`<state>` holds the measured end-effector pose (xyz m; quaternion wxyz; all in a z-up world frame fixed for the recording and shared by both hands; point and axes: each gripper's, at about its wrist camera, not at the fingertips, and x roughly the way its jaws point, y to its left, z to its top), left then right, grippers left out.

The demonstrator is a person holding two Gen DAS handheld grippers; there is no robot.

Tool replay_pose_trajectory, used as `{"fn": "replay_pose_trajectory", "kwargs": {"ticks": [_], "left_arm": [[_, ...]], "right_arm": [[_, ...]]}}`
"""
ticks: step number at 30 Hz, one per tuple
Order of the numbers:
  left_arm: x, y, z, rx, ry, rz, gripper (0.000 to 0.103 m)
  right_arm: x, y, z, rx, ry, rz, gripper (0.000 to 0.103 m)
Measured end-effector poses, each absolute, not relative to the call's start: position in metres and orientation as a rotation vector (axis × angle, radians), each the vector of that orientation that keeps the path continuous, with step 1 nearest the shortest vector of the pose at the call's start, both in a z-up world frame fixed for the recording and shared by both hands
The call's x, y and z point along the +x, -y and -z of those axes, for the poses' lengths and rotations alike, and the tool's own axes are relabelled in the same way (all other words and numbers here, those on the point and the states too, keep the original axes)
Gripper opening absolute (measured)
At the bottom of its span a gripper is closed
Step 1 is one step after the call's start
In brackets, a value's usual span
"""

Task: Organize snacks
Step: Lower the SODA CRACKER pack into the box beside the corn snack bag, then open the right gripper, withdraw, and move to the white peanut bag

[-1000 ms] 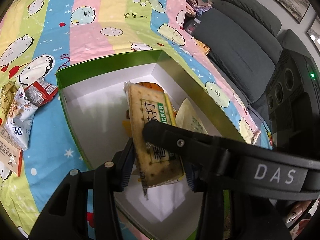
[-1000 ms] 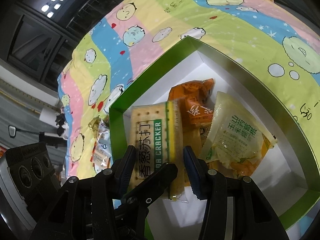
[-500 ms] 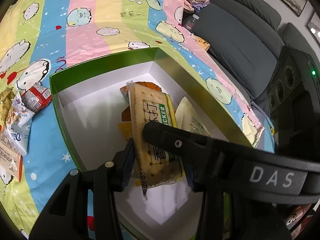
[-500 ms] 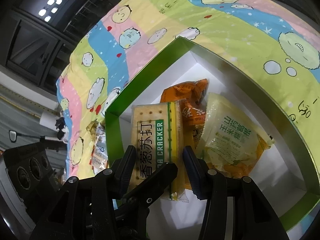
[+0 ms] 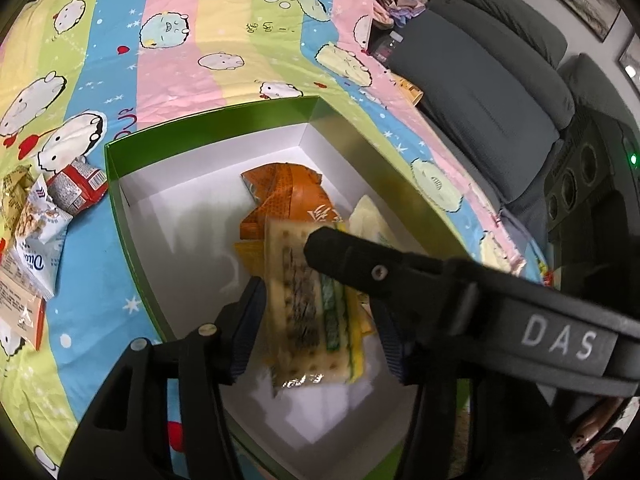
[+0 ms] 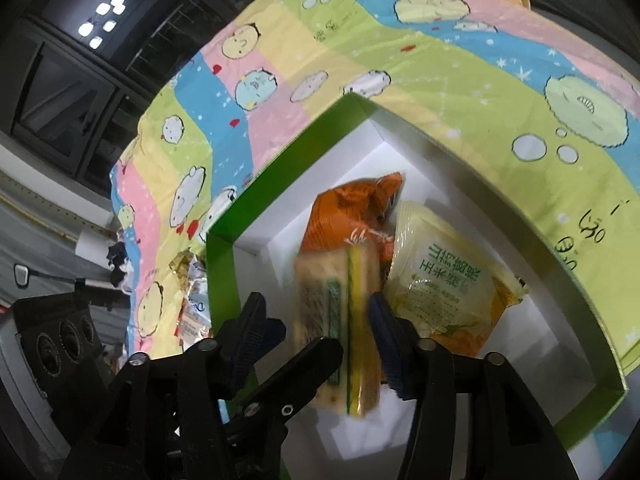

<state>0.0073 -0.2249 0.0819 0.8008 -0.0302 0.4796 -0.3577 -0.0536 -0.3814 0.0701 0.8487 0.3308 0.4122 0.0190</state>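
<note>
A green box with a white inside (image 5: 120, 216) (image 6: 224, 256) lies on the cartoon sheet. In it are an orange snack bag (image 5: 288, 196) (image 6: 348, 216) and a pale yellow bag (image 6: 444, 280). A cracker pack (image 5: 304, 304) (image 6: 336, 332), motion-blurred, sits between the fingers of both grippers, low in the box. My left gripper (image 5: 320, 320) is open, its jaws apart from the pack. My right gripper (image 6: 320, 332) is open too; its other finger crosses the left wrist view.
Several loose snack packets (image 5: 44, 216) lie on the sheet left of the box; they also show in the right wrist view (image 6: 192, 296). A grey sofa (image 5: 480, 72) stands at the right. A black device (image 5: 588, 184) sits beside it.
Both grippers' jaws have spread and the cracker pack has dropped lower into the box, now blurred. The orange bag behind it shows more.
</note>
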Motion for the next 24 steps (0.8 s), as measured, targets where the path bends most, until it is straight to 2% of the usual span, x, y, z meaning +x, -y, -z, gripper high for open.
{"fn": "replay_pose_trajectory", "kwargs": {"ticks": [5, 9, 11, 16, 19, 24], "left_arm": [[0.001, 0.209, -0.098, -0.092, -0.987, 0.750, 0.064], [-0.006, 0.186, -0.113, -0.135, -0.952, 0.727, 0.074], [-0.009, 0.173, -0.119, -0.148, -0.932, 0.705, 0.076], [-0.013, 0.133, -0.130, -0.189, -0.903, 0.623, 0.088], [-0.014, 0.106, -0.134, -0.243, -0.879, 0.580, 0.091], [-0.015, 0.055, -0.136, -0.299, -0.847, 0.470, 0.097]], "right_arm": [[-0.064, 0.379, -0.084, 0.692, -0.823, -0.044, 0.064], [-0.070, 0.375, -0.092, 0.696, -0.798, -0.049, 0.064], [-0.073, 0.370, -0.097, 0.690, -0.786, -0.058, 0.074], [-0.076, 0.351, -0.108, 0.665, -0.772, -0.090, 0.078], [-0.077, 0.337, -0.114, 0.640, -0.771, -0.102, 0.086], [-0.078, 0.313, -0.122, 0.595, -0.780, -0.130, 0.087]]}}
